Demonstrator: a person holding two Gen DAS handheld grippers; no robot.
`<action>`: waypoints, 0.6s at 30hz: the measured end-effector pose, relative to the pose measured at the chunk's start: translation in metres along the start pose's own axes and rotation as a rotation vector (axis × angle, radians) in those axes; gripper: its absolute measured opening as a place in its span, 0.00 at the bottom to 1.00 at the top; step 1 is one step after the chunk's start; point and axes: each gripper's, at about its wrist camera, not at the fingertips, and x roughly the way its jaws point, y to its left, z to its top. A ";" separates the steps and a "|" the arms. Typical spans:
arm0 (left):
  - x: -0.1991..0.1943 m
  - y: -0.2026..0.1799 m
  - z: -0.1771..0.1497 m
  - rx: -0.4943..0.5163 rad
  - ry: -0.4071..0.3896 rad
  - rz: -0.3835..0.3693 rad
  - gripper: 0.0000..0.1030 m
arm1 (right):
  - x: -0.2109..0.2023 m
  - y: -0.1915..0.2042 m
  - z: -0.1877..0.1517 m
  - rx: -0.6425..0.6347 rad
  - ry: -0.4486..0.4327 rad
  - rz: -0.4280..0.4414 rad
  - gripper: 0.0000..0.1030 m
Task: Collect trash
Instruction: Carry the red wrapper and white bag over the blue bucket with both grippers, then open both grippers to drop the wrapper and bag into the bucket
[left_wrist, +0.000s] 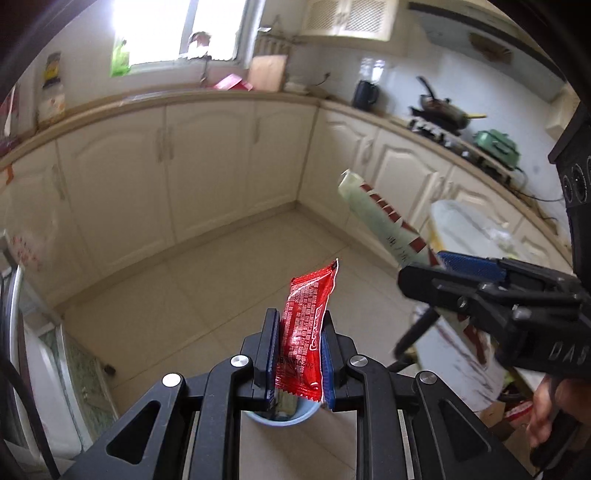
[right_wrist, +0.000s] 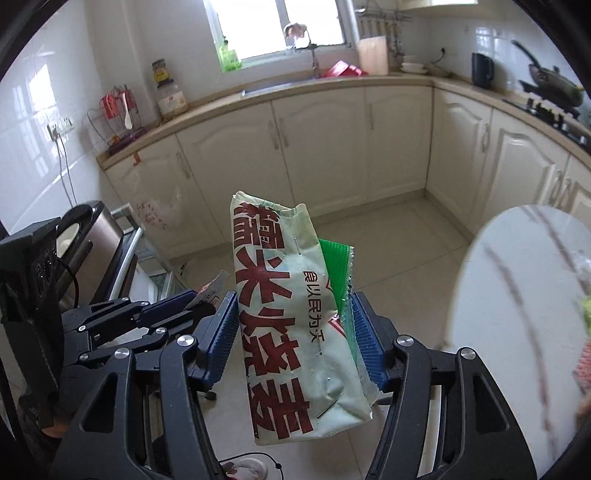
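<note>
While both hands hang over the kitchen floor, the left gripper (left_wrist: 300, 343) pinches a red sachet (left_wrist: 310, 325) upright between its pads, a blue bowl (left_wrist: 282, 417) just beneath. At three o'clock from it, the right gripper (right_wrist: 295, 339) clamps a pale green food bag (right_wrist: 291, 325) with a green wrapper (right_wrist: 338, 273) tucked behind.

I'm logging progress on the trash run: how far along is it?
Done: two pieces picked up. In hand: left gripper clamps a red sachet; right gripper grips a pale green bag. Left: dropping both; no bin is clearly visible, and the white round table is too blurred to check.
</note>
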 end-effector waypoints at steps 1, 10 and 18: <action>0.012 0.010 -0.003 -0.017 0.022 0.010 0.16 | 0.022 0.006 -0.002 -0.001 0.024 -0.001 0.56; 0.155 0.063 -0.038 -0.099 0.274 0.013 0.16 | 0.204 -0.022 -0.060 0.080 0.290 -0.082 0.57; 0.259 0.058 -0.056 -0.114 0.452 -0.030 0.16 | 0.283 -0.082 -0.114 0.238 0.415 -0.114 0.60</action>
